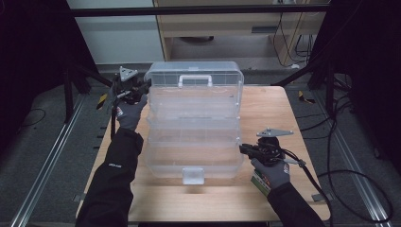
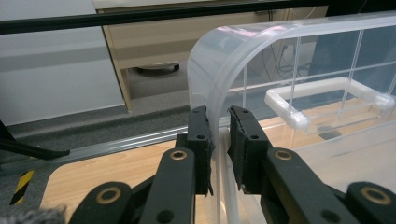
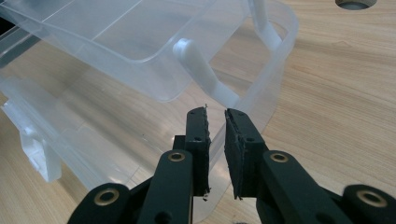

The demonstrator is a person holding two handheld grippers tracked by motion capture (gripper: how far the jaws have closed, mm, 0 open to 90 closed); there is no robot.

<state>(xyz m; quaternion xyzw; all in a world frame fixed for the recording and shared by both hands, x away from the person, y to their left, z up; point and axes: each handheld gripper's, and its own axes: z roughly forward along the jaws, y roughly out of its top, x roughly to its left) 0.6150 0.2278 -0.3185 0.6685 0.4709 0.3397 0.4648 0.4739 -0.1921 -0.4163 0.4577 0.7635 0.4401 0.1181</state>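
Clear plastic box [image 1: 194, 125] spread open mid-frame on wooden table [image 1: 288, 111].

Left tongs [image 1: 144, 86], upper left, narrowed onto lid edge [image 2: 218, 126]; right tongs [image 1: 242, 149], lower right, narrow over base wall [image 3: 215, 149], seemingly pinching it.

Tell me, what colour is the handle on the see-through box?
White. The handle shows best in the left gripper view, behind the clear lid.

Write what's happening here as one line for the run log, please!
scene: clear tiered box open on wooden table | left gripper: clamped on lid edge | right gripper: clamped on bottom tray rim
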